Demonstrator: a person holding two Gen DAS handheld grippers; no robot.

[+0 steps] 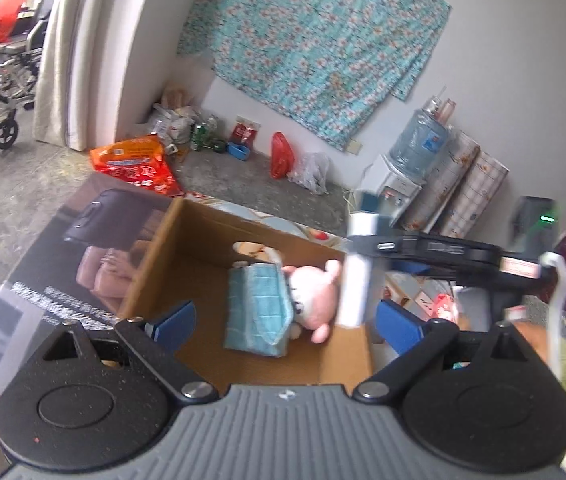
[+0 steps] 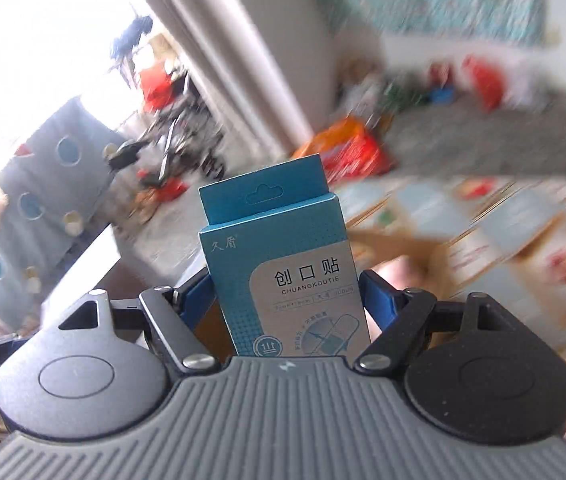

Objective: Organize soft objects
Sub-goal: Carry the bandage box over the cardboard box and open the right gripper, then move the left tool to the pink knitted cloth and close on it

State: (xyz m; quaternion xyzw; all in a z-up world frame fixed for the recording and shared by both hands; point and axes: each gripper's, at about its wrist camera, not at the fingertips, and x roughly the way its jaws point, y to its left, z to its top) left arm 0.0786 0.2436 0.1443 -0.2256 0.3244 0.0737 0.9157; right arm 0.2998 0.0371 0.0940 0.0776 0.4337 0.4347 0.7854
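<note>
plaster box (image 2: 279, 264) stands upright between the blue fingers of your right claw (image 2: 289, 300), long axis pointing up and away from the camera, hang tab at the far end; the pads look closed on its sides, so you are carrying it. the cardboard box (image 1: 155, 264) lies ahead of and below your left claw (image 1: 287, 320), which hangs open and empty over the open top. so the drop point sits nearer your left hand, and your right has to bring its load across and above that rim.

the left view shows what the right cannot: a folded blue cloth (image 1: 259, 312) and a pink plush toy (image 1: 315, 296) already lie inside, touching. the right view is smeared with motion, with only a brown edge of cardboard visible beyond the plaster box.
</note>
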